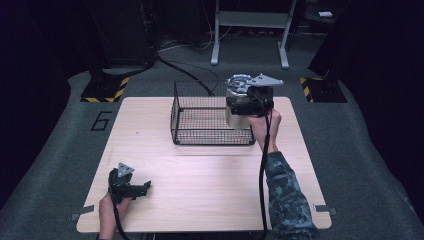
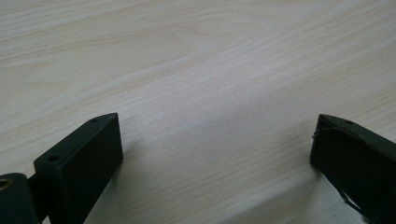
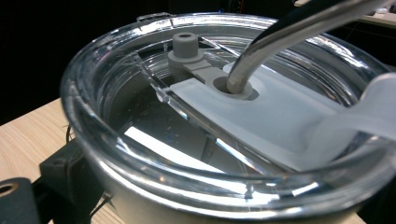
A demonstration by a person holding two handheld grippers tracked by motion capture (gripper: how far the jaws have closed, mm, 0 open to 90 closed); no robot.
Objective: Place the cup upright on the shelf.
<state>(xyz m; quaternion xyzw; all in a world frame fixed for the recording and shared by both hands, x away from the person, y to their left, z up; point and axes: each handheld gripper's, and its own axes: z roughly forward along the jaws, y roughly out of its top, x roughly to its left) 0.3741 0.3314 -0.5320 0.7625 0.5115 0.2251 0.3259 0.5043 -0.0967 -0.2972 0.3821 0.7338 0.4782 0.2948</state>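
A steel tumbler [image 1: 231,118] with a clear lid [image 3: 154,140] and a bent metal straw [image 3: 289,37] hangs above the right side of a black wire basket [image 1: 176,120]. My right gripper [image 1: 248,103] is shut on the tumbler's body just under the lid; one of its black fingers [image 3: 65,172] shows pressed against the cup's side. At the table's front left, my left gripper [image 1: 142,188] lies low over the bare wood. In the left gripper view this gripper [image 2: 217,122] is open, its jaws wide apart with nothing between them.
The light wooden table [image 1: 210,190] spreads out in front of the basket. Past the far edge are grey carpet, a metal frame's legs [image 1: 216,47], black cables and two yellow-and-black striped floor plates [image 1: 105,90].
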